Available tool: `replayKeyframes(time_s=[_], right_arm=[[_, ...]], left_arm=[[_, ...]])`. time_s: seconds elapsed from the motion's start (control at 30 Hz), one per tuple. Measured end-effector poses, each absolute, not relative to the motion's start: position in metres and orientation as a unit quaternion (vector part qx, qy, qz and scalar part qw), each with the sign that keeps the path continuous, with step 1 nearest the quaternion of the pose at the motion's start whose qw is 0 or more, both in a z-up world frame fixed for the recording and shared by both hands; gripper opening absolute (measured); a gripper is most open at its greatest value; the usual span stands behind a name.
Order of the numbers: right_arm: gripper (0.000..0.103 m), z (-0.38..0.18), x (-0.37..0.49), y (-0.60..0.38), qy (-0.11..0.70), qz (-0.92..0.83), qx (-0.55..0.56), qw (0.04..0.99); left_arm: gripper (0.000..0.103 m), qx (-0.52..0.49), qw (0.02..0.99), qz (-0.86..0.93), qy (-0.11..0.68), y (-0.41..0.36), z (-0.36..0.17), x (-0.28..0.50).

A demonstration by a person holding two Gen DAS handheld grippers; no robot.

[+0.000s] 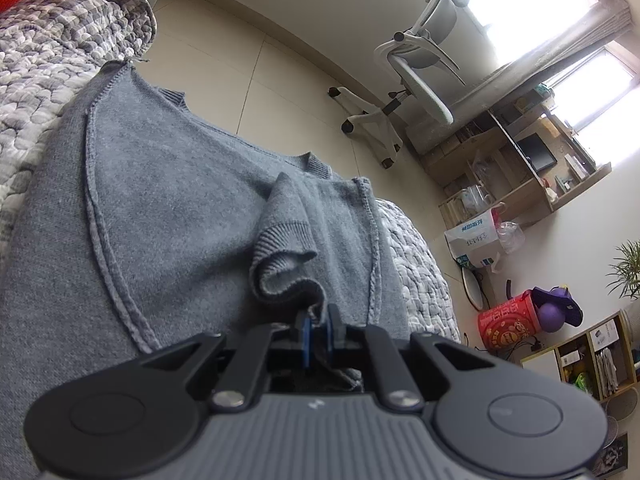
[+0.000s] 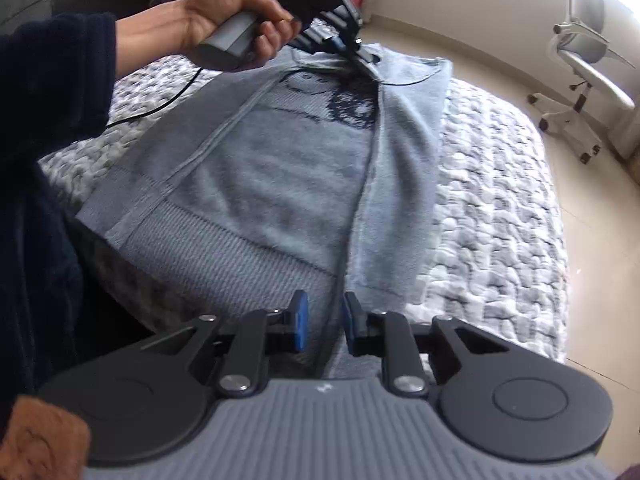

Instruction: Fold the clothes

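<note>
A grey knit sweater (image 1: 168, 184) lies inside out on a quilted bed, seams showing. In the left wrist view my left gripper (image 1: 318, 326) is shut on the ribbed sleeve cuff (image 1: 280, 256), which bunches up just beyond the blue pads. The right wrist view shows the sweater (image 2: 280, 168) lengthwise, its ribbed hem (image 2: 224, 248) nearest. There a hand holds the left gripper (image 2: 362, 54) at the far end of the garment. My right gripper (image 2: 326, 320) hovers at the hem with a gap between its pads. A folded side edge of the sweater runs through that gap, and the pads do not press on it.
The grey-and-white quilt (image 2: 500, 200) covers the bed around the sweater. A dark sleeve (image 2: 52, 120) fills the left of the right wrist view. Beyond the bed are tiled floor, a white office chair (image 1: 420, 80), wooden shelves (image 1: 520, 160) and a red bucket (image 1: 508, 320).
</note>
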State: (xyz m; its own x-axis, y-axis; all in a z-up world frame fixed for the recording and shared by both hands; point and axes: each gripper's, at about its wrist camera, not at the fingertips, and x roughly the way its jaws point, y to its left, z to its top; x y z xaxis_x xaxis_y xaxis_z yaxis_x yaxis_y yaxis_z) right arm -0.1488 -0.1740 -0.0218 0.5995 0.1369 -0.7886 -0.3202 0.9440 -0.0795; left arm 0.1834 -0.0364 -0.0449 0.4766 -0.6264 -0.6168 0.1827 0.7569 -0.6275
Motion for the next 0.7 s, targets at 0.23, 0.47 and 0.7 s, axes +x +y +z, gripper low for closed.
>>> replayKeyframes(time_s=[0.23, 0.47, 0.7], right_arm=[[0.006, -0.036, -0.143, -0.168, 0.454, 0.121, -0.122, 0.874], [0.004, -0.004, -0.145, -0.167, 0.434, 0.109, -0.068, 0.891], [0.004, -0.013, -0.127, -0.15, 0.458, 0.128, 0.006, 0.88]], left_arm=[[0.007, -0.258, 0.822, -0.242, 0.447, -0.036, -0.044, 0.185], [0.006, -0.273, 0.828, -0.251, 0.421, -0.027, -0.035, 0.183], [0.006, -0.275, 0.833, -0.241, 0.416, -0.023, -0.037, 0.186]])
